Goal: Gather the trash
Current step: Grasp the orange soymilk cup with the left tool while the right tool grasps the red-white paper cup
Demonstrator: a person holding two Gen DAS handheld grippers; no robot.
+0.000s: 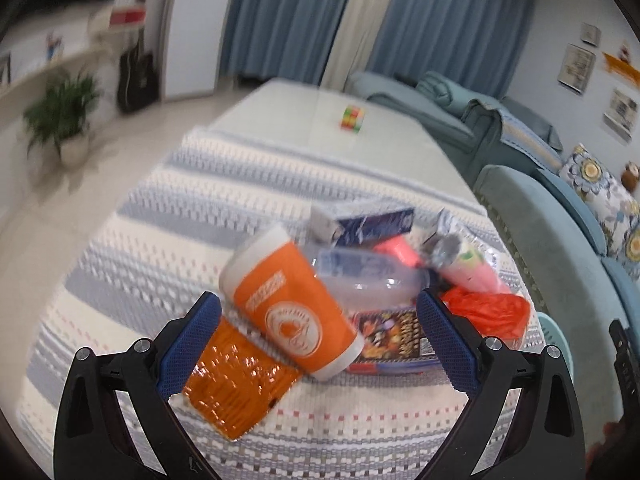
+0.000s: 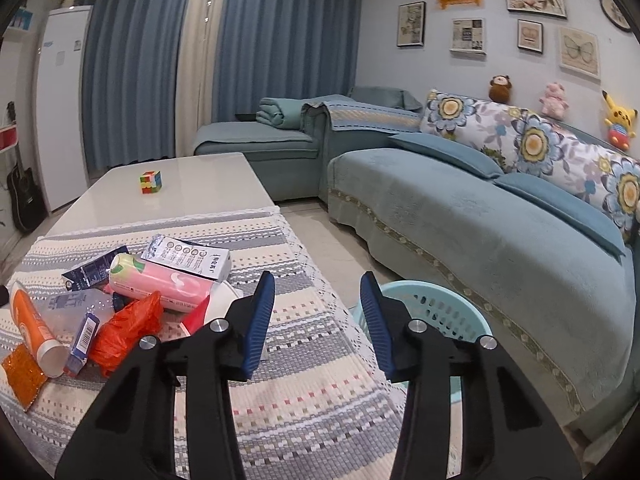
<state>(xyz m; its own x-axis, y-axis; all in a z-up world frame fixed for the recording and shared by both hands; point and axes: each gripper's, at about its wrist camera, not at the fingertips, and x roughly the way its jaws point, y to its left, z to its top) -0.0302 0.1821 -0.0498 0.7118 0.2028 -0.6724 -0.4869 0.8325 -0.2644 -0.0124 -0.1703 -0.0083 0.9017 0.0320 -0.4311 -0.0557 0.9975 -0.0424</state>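
A pile of trash lies on the striped tablecloth [image 1: 160, 240]. An orange paper cup [image 1: 292, 308] lies on its side, with a clear plastic bottle [image 1: 368, 276], an orange foil wrapper [image 1: 236, 384], a dark snack packet [image 1: 392, 336], a red plastic bag [image 1: 488, 312], a pink can [image 1: 476, 272] and a blue carton [image 1: 368, 224] around it. My left gripper [image 1: 320, 308] is open, its fingers either side of the cup. My right gripper [image 2: 318, 292] is open and empty, above the table's right edge, right of the pile: cup [image 2: 34, 328], red bag [image 2: 128, 324], pink can [image 2: 160, 284].
A light blue plastic basket [image 2: 432, 304] stands on the floor between the table and the teal sofa [image 2: 480, 220]. A colour cube [image 2: 150, 182] sits on the bare far part of the table. A guitar [image 2: 24, 196] and a potted plant [image 1: 64, 116] stand at the left.
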